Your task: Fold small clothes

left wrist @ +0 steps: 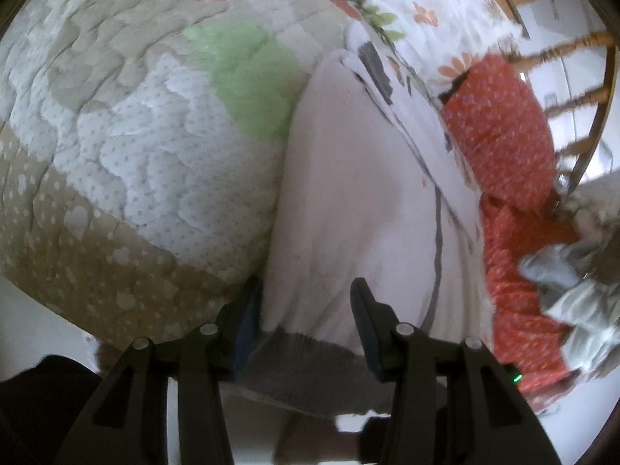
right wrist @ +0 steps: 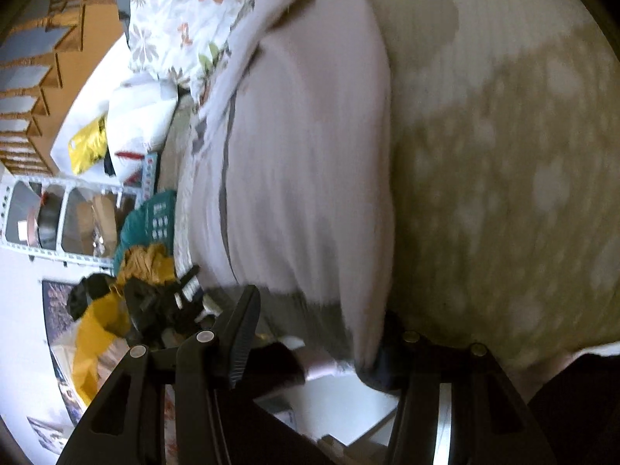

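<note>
Garment (left wrist: 348, 201) white, grey trim. Quilt (left wrist: 128, 162) beige, white-spotted; green patch upper centre. Cloth (left wrist: 507, 143) at right red, pale-dotted. Basket (right wrist: 155, 217) teal, left.

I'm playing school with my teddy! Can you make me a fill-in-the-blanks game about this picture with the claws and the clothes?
1. The left claw has its fingers open around the grey hem of a ______ garment.
2. On the quilt there is a patch coloured light ______.
3. Beside the white garment lies a ______ cloth with small dots.
4. In the right claw's view, the laundry basket is ______.

Missing words: white; green; red; teal
</note>
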`<action>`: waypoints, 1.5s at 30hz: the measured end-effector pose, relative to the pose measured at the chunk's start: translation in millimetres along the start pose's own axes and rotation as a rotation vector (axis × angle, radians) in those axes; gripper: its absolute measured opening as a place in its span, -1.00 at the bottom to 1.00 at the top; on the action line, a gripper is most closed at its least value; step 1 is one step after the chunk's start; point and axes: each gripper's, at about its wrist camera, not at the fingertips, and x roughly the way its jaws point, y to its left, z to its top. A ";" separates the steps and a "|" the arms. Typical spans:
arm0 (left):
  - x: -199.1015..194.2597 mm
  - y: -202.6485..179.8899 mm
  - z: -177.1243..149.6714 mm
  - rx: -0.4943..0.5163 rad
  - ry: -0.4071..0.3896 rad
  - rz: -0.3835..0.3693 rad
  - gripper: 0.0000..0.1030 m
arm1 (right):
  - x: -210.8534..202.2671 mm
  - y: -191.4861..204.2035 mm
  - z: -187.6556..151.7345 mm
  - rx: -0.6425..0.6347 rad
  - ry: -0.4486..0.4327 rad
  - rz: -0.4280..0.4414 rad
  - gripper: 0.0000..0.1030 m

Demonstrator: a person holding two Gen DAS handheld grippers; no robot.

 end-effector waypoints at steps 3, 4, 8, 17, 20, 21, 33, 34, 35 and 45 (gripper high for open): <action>-5.6 1.6 -0.2 -0.001 -0.026 0.023 -0.11 | 15.5 1.4 -8.8 -0.015 0.035 -0.023 0.06; -7.3 1.8 -1.0 0.006 -0.034 0.035 -0.10 | 19.8 1.4 -11.0 -0.017 0.044 -0.028 0.06; -2.2 -2.6 -5.4 0.053 -0.011 0.067 0.04 | 27.8 -1.1 -15.1 -0.034 0.065 -0.047 0.07; 11.6 -8.0 -31.1 0.177 0.087 0.198 -0.83 | 26.7 5.3 -16.7 -0.050 0.015 -0.146 -0.78; -6.6 -7.1 -28.6 0.118 0.080 0.145 -0.84 | 10.3 13.1 -14.0 -0.057 -0.025 -0.135 -0.81; -19.9 -12.7 -29.8 0.123 0.060 0.124 -0.84 | 2.8 16.8 -13.1 -0.060 -0.036 -0.120 -0.82; -78.3 -46.7 -80.2 0.153 0.012 0.042 -0.86 | -72.3 30.5 -48.4 -0.163 -0.030 -0.045 -0.86; -72.8 -39.6 -78.3 0.119 0.025 0.034 -0.87 | -72.1 25.7 -47.4 -0.149 -0.027 -0.041 -0.86; -70.2 -35.7 -76.0 0.092 0.030 0.024 -0.87 | -69.6 24.2 -45.7 -0.137 -0.026 -0.040 -0.86; -57.0 -76.1 29.6 0.115 -0.090 -0.010 -0.87 | -79.9 81.0 44.3 -0.202 -0.164 -0.018 -0.86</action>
